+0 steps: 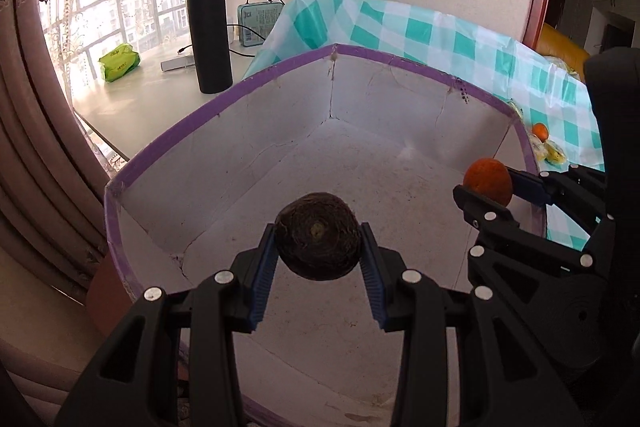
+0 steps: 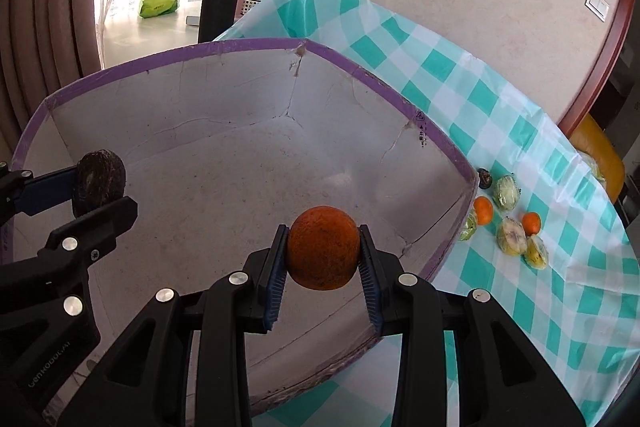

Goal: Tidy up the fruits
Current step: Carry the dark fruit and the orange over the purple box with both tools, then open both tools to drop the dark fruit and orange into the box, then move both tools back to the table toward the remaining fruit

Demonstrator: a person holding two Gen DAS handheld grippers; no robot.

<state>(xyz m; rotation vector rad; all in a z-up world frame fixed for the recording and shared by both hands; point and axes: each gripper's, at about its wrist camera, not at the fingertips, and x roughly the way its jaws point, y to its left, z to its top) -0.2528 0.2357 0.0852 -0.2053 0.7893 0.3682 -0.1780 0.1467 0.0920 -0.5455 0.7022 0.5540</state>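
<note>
A dark brown fruit (image 1: 318, 235) is pinched between the blue pads of the left gripper (image 1: 319, 259). It is held up over the inside of a big white box (image 1: 224, 163) with a purple rim. The fruit is round and rough (a small pale spot is seen in its middle). No part of it is touching the box floor.

An orange (image 2: 323, 247) is pinched by the right gripper (image 2: 323, 263) in the same way. It is also held over the box, close to the right wall. Both grippers are seen side by side, with the dark fruit on the left and the orange on the right, well apart from each other.

The box is set on a table covered by a green and white checked cloth (image 2: 500, 99). Nothing is seen lying on the floor of the box. More fruit is left on the cloth just past the right side of the box: two small oranges (image 2: 484, 209) and some pale pieces wrapped in clear film (image 2: 511, 236).

Behind the box a tall black bottle (image 1: 210, 35) is stood upright on a white window ledge. A green packet (image 1: 119, 62) is laid near it, and a small teal tin (image 1: 258, 23) is seen by the wall.
</note>
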